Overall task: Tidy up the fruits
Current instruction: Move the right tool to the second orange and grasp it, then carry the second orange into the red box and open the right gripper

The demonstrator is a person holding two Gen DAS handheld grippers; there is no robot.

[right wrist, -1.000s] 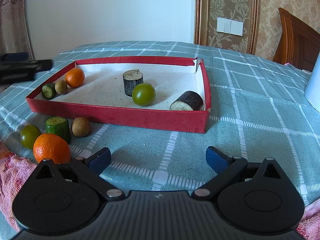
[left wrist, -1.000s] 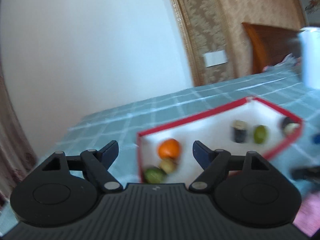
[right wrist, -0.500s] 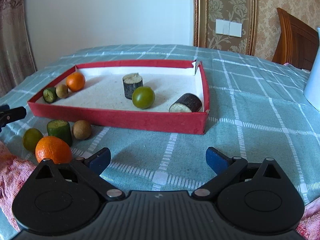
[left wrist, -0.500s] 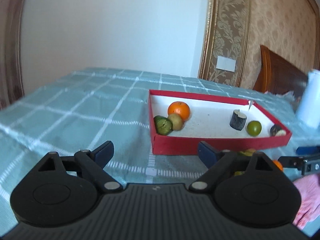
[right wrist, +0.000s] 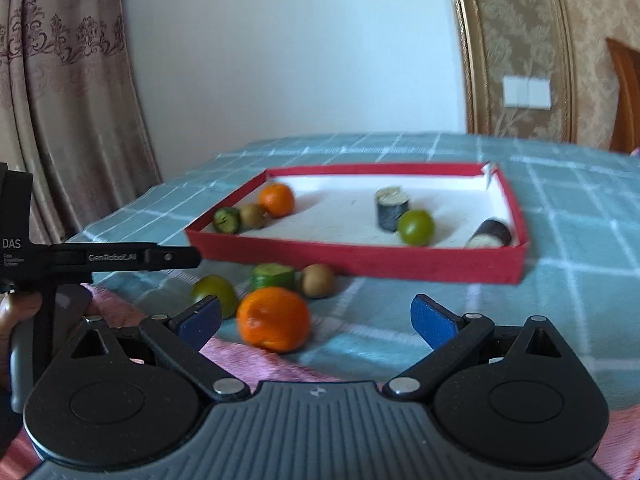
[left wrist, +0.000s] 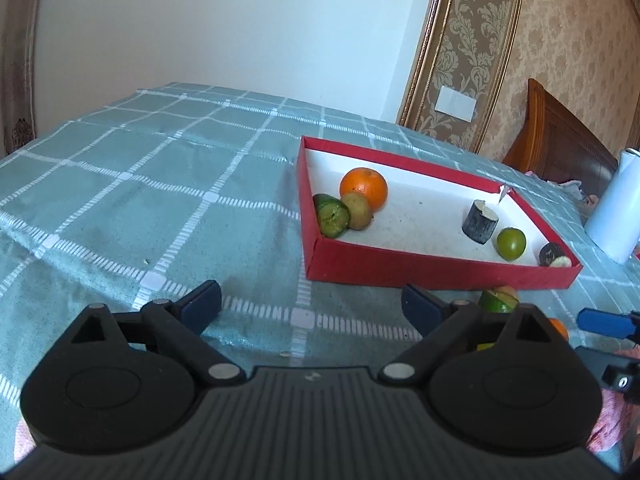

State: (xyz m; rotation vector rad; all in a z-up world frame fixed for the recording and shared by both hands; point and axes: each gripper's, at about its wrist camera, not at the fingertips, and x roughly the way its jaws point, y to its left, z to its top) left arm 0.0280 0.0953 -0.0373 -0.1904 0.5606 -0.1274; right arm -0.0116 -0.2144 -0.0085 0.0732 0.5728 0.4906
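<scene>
A red tray (right wrist: 352, 256) on the teal checked cloth holds an orange (right wrist: 276, 199), a kiwi (right wrist: 252, 215), a cucumber piece (right wrist: 227, 220), a green lime (right wrist: 416, 227) and two dark eggplant pieces (right wrist: 392, 213). The tray also shows in the left wrist view (left wrist: 440, 270). In front of it lie a loose orange (right wrist: 274, 324), a lime (right wrist: 214, 294), a cucumber piece (right wrist: 273, 276) and a kiwi (right wrist: 318, 280). My right gripper (right wrist: 316, 320) is open and empty, just behind the loose orange. My left gripper (left wrist: 310, 306) is open and empty, left of the tray's near corner.
A pink towel (right wrist: 120, 312) lies at the table's near left edge under the loose fruit. A white bottle (left wrist: 618, 208) stands right of the tray. A curtain (right wrist: 60, 100) hangs on the left and a wooden headboard (left wrist: 560, 148) is at the back right.
My right gripper has swung left and lower toward the loose fruit; the loose orange now sits between its fingers' line. My left gripper has moved back and left of the tray.
</scene>
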